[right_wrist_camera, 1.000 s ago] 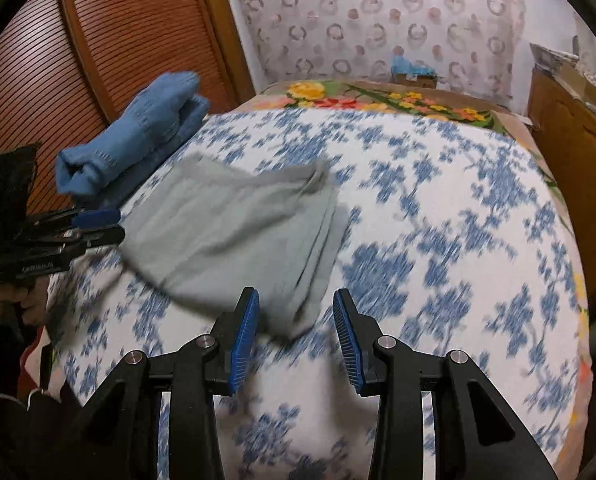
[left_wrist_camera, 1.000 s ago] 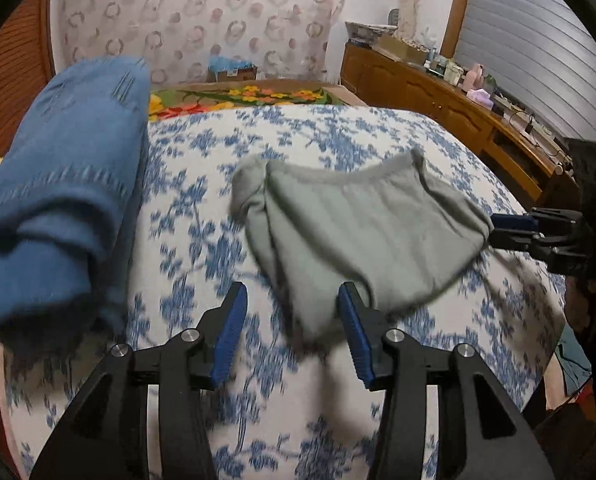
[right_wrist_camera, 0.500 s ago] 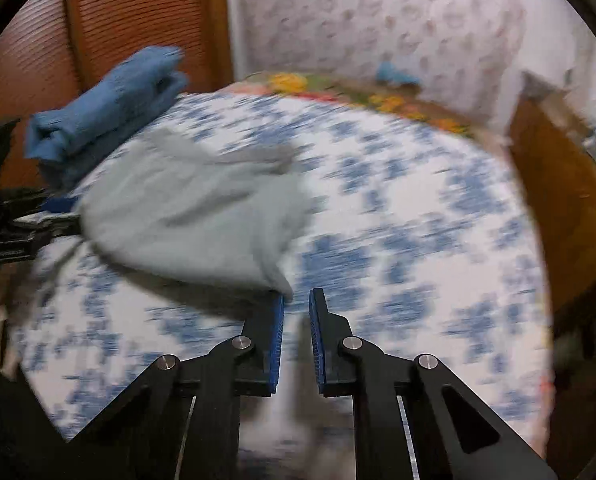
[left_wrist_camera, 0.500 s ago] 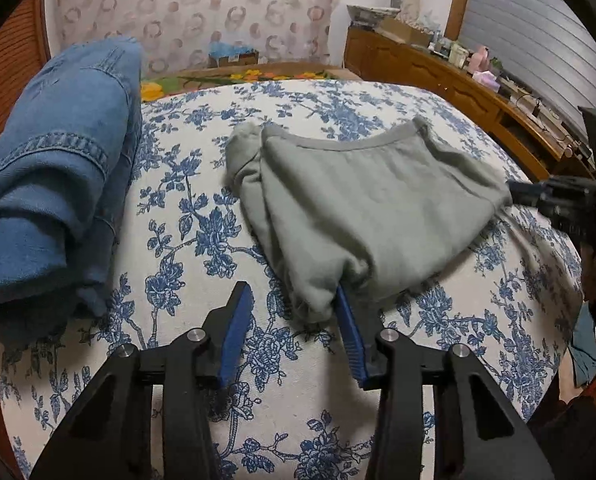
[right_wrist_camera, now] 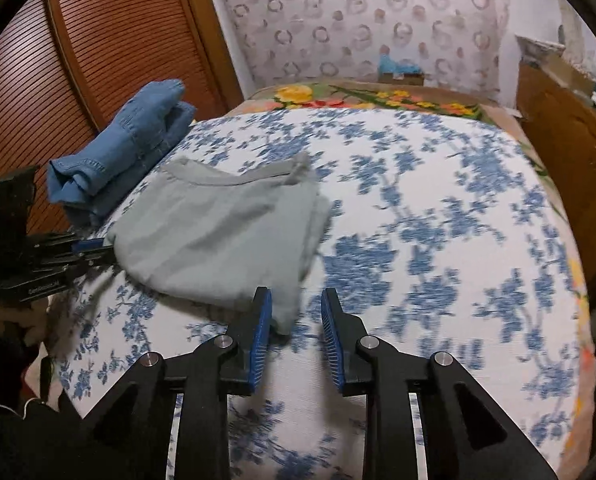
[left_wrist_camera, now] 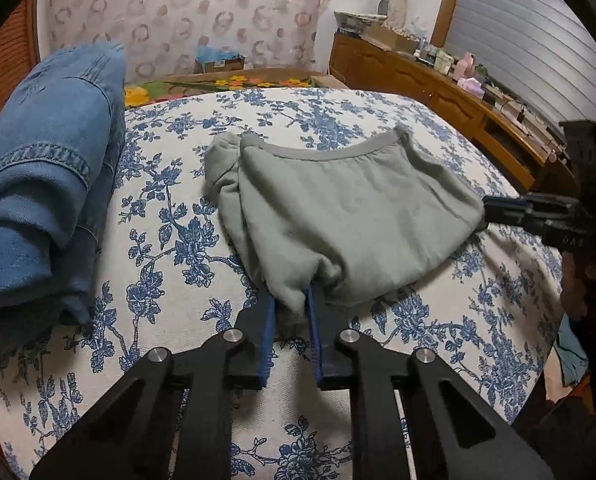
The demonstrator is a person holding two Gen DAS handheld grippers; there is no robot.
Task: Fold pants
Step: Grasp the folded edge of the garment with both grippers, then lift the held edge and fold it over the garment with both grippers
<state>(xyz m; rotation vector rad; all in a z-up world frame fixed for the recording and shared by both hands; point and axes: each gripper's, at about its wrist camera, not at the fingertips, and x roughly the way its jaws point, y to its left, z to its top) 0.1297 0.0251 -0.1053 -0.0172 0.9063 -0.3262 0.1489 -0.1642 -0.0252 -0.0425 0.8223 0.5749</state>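
Grey-green pants (left_wrist_camera: 350, 216) lie folded on the floral bed cover (left_wrist_camera: 169, 240), waistband at the far side. My left gripper (left_wrist_camera: 291, 300) is shut on the pants' near corner. In the right wrist view the pants (right_wrist_camera: 221, 240) lie left of centre and the left gripper (right_wrist_camera: 91, 250) pinches their left edge. My right gripper (right_wrist_camera: 295, 312) is open, its left finger (right_wrist_camera: 259, 320) beside the pants' near corner, nothing between the fingers. In the left wrist view the right gripper (left_wrist_camera: 498, 206) sits at the pants' right edge.
Folded blue jeans (left_wrist_camera: 41, 200) lie at the bed's left side, also in the right wrist view (right_wrist_camera: 125, 144). A wooden louvred door (right_wrist_camera: 77, 60) stands left. A wooden dresser (left_wrist_camera: 438, 84) with small items runs along the right. A box (left_wrist_camera: 217, 62) sits beyond the bed.
My left gripper has shut on the pants' near corner. My right gripper closed half a second ago and has opened again, and now sits by the other corner.
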